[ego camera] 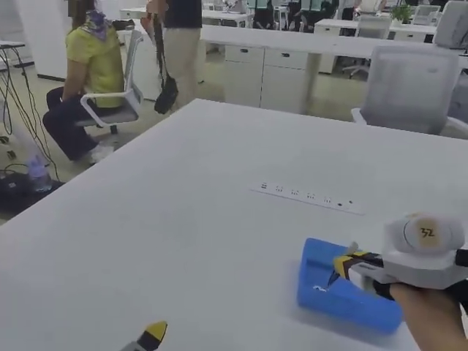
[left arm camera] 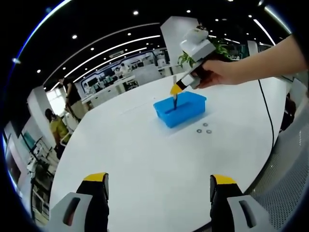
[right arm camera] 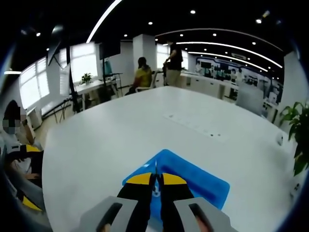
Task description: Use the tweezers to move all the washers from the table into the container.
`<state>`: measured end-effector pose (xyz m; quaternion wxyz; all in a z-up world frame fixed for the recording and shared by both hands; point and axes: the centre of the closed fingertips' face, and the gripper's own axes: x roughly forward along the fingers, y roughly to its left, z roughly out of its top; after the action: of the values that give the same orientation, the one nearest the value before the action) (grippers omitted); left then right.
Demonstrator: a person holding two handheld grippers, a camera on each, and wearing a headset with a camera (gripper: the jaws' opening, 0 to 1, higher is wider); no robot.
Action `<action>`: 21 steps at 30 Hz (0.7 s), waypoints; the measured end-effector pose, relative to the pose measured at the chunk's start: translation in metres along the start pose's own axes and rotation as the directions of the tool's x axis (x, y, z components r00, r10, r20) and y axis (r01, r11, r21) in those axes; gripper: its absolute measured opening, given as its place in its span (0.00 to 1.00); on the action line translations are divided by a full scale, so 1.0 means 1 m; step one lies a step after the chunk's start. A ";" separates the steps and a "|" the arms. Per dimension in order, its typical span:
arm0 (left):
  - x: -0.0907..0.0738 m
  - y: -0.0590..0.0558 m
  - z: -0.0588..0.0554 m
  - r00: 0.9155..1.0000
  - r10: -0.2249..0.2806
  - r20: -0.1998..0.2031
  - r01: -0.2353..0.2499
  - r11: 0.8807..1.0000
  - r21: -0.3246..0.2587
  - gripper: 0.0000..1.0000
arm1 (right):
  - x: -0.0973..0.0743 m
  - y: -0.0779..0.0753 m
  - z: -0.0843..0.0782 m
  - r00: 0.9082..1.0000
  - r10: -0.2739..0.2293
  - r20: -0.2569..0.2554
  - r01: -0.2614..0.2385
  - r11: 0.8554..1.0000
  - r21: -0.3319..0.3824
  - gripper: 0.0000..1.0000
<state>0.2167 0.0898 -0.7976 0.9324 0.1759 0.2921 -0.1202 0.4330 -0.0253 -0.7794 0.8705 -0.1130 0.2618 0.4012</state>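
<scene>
Washers (left arm camera: 208,131) lie just beside the container (left arm camera: 186,108), nearest the right gripper (right arm camera: 155,178), its fingers closed on tweezers (left arm camera: 174,100) pointing down into it; left gripper (left arm camera: 159,179) fingers wide apart

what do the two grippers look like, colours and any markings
The left gripper has two black jaws capped with yellow tips, on grey bases with oval slots. The right gripper has the same yellow-and-black jaws, plus a white-grey body topped by a round knob marked 32.

table (ego camera: 183,219): smooth matt white | container (ego camera: 344,303): blue plastic | washers (left arm camera: 208,131): metal
</scene>
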 end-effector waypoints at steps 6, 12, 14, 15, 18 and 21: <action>-0.002 0.002 0.005 1.000 0.003 0.026 -0.002 1.000 -0.016 0.89 | -0.024 0.009 0.008 1.000 0.003 0.030 -0.003 1.000 -0.015 0.02; -0.004 0.003 0.008 0.999 0.004 0.048 -0.003 0.999 -0.033 0.89 | -0.051 0.023 0.012 0.998 0.011 0.068 -0.011 1.000 -0.011 0.02; -0.004 0.003 0.008 0.999 0.003 0.049 -0.002 0.999 -0.033 0.89 | -0.056 0.026 0.011 0.997 0.012 0.073 -0.010 1.000 -0.016 0.02; -0.004 0.003 0.009 0.999 0.003 0.052 -0.001 0.999 -0.032 0.89 | -0.058 0.027 0.010 0.997 0.009 0.074 -0.008 1.000 -0.018 0.02; -0.004 0.002 0.010 0.998 0.002 0.057 0.000 0.999 -0.033 0.89 | -0.062 0.029 0.003 0.998 0.016 0.069 -0.014 1.000 -0.017 0.02; -0.004 0.002 0.010 0.998 0.001 0.058 0.001 0.999 -0.036 0.89 | -0.065 0.033 -0.008 0.998 0.022 0.056 -0.022 1.000 0.000 0.02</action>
<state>0.2190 0.0886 -0.7869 0.9435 0.1552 0.2670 -0.1200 0.3701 -0.0485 -0.7503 0.8731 -0.0986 0.2386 0.4136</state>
